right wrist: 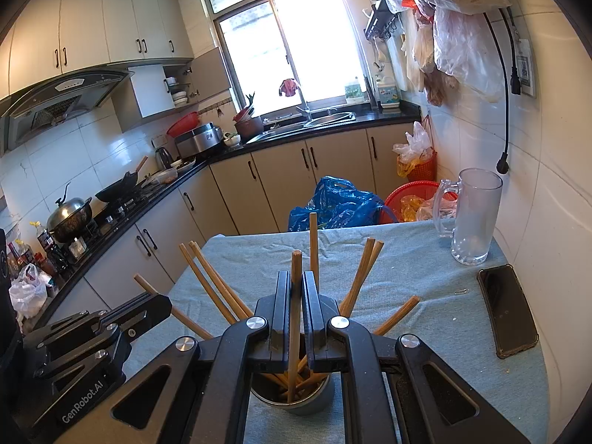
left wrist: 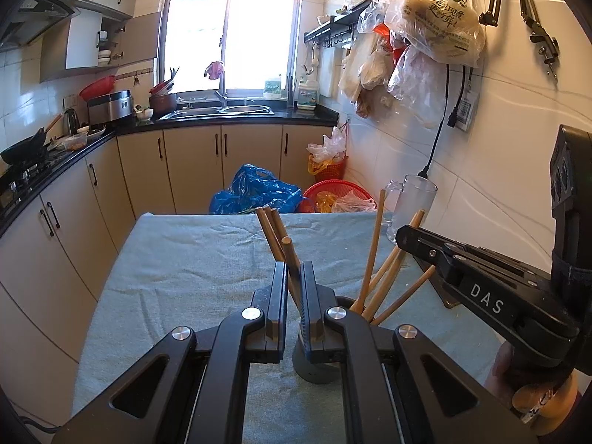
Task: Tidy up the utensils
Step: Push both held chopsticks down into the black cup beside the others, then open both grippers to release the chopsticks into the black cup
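My table [right wrist: 407, 259] wears a soft, wrinkled blue-grey cloth. On it sits a small round grey cup [right wrist: 314, 403], smooth-walled and light enough, I judge, to tip if levered. Wooden chopsticks [right wrist: 355, 277] fan out of it: thin, stiff, light, faintly grippy, best pinched mid-shaft. My right gripper [right wrist: 296, 288] is narrowed on one upright chopstick [right wrist: 296, 270] whose foot is inside the cup. My left gripper [left wrist: 294, 277] pinches a small bundle of chopsticks [left wrist: 273, 233] just beside the cup's rim.
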Tool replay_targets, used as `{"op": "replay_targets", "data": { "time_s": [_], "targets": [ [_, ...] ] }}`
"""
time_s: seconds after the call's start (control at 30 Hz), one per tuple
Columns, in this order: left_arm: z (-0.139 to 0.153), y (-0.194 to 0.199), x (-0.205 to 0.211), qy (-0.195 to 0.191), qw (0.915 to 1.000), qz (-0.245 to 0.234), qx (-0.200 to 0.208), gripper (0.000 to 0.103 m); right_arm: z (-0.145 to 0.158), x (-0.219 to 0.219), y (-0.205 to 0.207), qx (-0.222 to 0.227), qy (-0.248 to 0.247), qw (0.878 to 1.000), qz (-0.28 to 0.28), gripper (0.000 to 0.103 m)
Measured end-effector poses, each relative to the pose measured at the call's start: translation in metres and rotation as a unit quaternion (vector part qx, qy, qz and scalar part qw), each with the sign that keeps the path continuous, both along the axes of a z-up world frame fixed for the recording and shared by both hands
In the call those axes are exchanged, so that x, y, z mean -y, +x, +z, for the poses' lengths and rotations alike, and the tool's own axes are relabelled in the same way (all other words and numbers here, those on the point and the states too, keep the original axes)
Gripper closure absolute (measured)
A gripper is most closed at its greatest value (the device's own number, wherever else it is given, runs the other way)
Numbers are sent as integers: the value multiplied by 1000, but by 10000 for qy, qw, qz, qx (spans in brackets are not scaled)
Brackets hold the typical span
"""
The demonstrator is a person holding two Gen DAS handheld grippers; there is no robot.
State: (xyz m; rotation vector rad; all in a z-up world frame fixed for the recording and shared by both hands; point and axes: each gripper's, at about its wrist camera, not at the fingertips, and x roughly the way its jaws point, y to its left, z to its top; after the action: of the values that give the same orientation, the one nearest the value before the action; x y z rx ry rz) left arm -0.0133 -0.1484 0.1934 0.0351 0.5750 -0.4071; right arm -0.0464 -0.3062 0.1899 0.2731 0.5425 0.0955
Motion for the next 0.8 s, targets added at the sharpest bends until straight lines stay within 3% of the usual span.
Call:
{"op": "replay_targets", "data": {
  "time_s": [0.63, 0.8],
  "targets": [
    [2, -5, -4, -39, 10000, 45, 9, 97, 1, -8, 2, -30, -15, 9999, 95, 96],
    [7, -8, -10, -117, 9999, 74, 33, 97, 7, -8, 0, 42, -11, 10000, 73, 78]
  ]
}}
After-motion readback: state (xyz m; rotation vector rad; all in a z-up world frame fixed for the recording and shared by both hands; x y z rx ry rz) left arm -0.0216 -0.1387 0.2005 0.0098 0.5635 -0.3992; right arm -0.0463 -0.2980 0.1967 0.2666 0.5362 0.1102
